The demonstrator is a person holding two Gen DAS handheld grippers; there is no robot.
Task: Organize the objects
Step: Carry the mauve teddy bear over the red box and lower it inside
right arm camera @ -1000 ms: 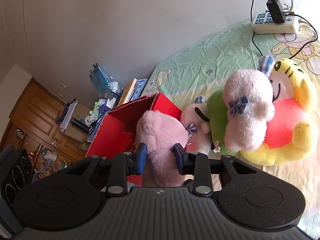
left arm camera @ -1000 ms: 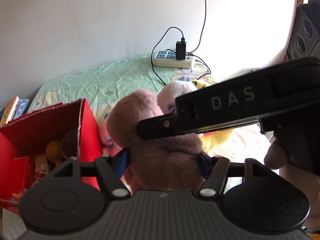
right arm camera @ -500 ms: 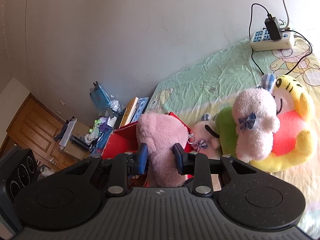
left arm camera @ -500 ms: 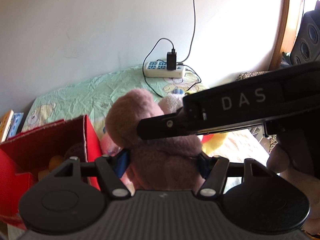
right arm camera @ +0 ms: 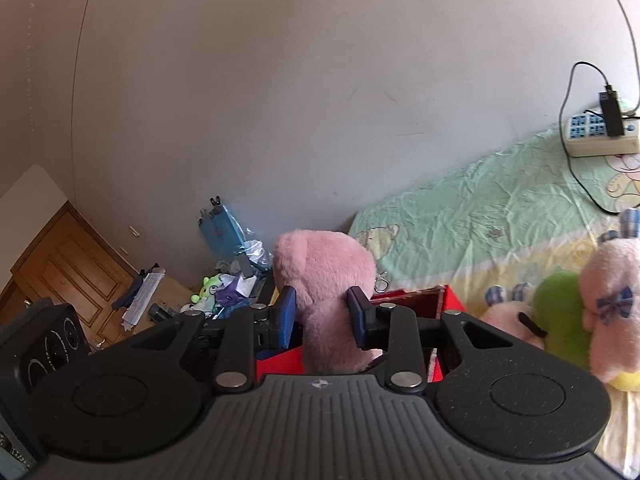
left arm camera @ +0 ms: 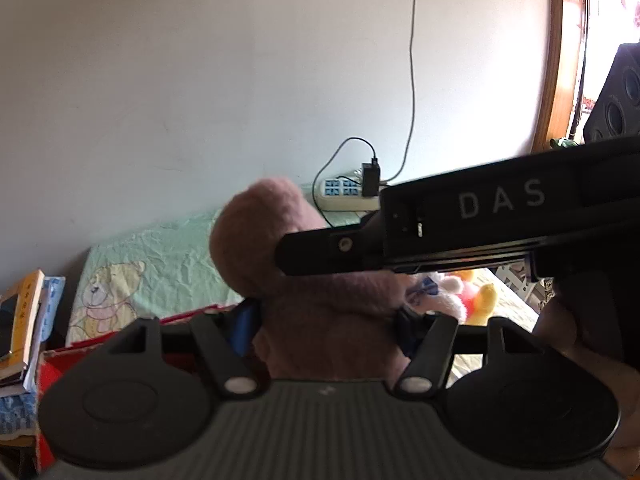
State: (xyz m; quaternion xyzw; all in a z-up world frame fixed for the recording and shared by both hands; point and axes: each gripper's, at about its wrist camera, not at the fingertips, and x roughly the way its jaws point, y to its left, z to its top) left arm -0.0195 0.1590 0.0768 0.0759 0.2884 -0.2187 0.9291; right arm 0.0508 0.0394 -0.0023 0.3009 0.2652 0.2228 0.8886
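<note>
"DAS" reads white on the right gripper (left arm camera: 320, 256). Both it and the left gripper (left arm camera: 326, 320) clamp the pink plush toy (right arm camera: 324, 280) above the red box (right arm camera: 416, 304)

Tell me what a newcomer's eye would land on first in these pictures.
First, the pink plush toy, clamped by both the left hand-held gripper and the right hand-held gripper above the red box. Next, the heap of plush toys on the green bedsheet at right, with a white power strip by the wall.
</note>
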